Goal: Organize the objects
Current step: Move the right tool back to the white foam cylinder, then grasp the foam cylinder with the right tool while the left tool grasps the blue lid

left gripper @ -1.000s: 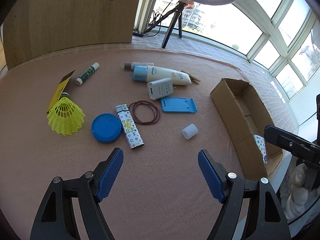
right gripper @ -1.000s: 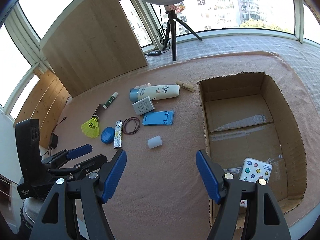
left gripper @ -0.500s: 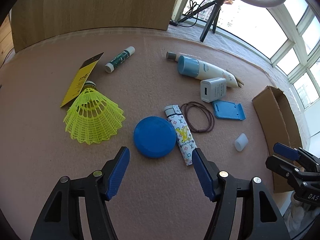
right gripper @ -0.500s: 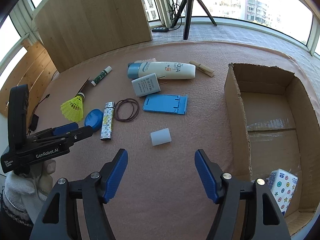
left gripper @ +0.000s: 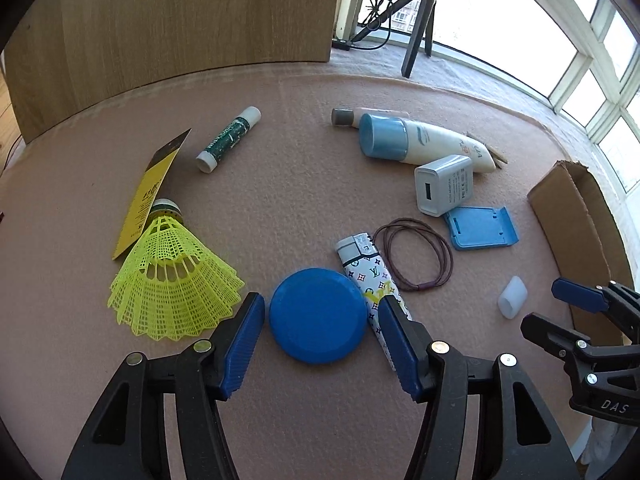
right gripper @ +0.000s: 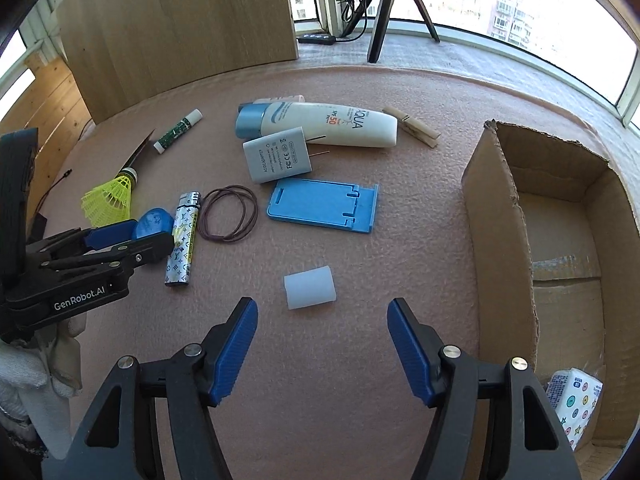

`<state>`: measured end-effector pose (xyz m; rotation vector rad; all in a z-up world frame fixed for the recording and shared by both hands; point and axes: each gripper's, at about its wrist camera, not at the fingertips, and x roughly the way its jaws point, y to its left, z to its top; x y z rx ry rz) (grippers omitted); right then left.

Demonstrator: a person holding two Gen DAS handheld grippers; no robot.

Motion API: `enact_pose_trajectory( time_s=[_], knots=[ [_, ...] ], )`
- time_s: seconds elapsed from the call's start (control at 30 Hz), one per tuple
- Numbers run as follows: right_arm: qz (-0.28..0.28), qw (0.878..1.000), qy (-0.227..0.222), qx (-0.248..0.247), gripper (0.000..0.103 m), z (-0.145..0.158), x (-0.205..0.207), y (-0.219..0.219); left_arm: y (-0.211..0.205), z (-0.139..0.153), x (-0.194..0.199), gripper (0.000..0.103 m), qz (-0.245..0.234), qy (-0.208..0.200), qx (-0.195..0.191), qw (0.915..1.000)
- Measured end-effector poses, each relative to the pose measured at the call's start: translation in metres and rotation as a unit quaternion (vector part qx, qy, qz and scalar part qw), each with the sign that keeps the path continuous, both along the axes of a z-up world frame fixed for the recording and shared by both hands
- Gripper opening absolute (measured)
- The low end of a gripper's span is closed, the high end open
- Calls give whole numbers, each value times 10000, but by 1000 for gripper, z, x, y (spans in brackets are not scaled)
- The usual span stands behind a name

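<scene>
Left gripper (left gripper: 320, 332): jaws closing, blue round lid (left gripper: 318, 314) between pads at lower centre of frame, not yet pinched. Right gripper (right gripper: 322, 342): jaws spread, empty, white cylinder (right gripper: 309, 287) just above. Cardboard box (right gripper: 500, 240) right on pink worktop (right gripper: 400, 280).

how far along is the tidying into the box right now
Early. Done: only a white dotted packet lies in the brown cardboard box. In hand: nothing held; the left gripper is closing around the round blue plastic lid, and the open right gripper approaches the small white plastic cylinder. Left: about ten items on the pink mat.
</scene>
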<state>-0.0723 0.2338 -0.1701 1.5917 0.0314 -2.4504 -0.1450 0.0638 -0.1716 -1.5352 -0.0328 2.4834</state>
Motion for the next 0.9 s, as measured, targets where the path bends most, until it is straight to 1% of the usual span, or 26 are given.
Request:
enact_pose_trajectory(
  time_s=[0.07, 0.13, 0.23, 0.3, 0.47, 0.53, 0.6, 0.63, 0.7, 0.73, 0.8, 0.87, 0.9],
  knots=[
    [24, 9999, 18, 106, 64, -4, -3, -2, -5, -1, -1, 63, 35, -36, 100, 9999],
    [45, 9998, 26, 208, 64, -7, -6, -4, -8, -1, 3, 63, 33, -41, 92, 9999],
    [67, 9997, 20, 224, 64, -9, -8, -4, -10, -4, 13, 63, -25, -35, -17, 10000],
    [94, 9997, 31, 229, 64, -9, -8, -5, -6, -5, 15, 63, -95, 41, -164, 9998],
    [150, 9992, 56, 363, 64, -13, -12, -11, 2, -6, 8, 63, -106, 107, -369, 9992],
    [170, 9990, 65, 411, 64, -16, -14, -13, 4, -6, 7, 60, -103, 143, -454, 9988],
    [190, 9987, 72, 473, 62, -18, -16, -15, 4, -5, 9, 55, -108, 173, -473, 9987],
    [208, 9985, 77, 506, 58, -20, -16, -17, 4, -5, 9, 54, -113, 182, -473, 9986],
    [239, 9982, 105, 546, 54, -21, -17, -19, 4, -6, 10, 54, -131, 190, -462, 9987],
    [263, 9980, 134, 564, 50, -21, -17, -20, 3, -6, 11, 54, -136, 181, -447, 9987],
    [343, 9975, 158, 598, 41, -20, -16, -23, 1, -5, 11, 54, -132, 144, -390, 9990],
    [432, 9969, 155, 642, 23, -18, -15, -26, -2, -6, 10, 54, -91, 106, -286, 9995],
    [468, 9967, 143, 649, 23, -18, -14, -28, -3, -6, 10, 54, -73, 90, -244, 9996]
  ],
)
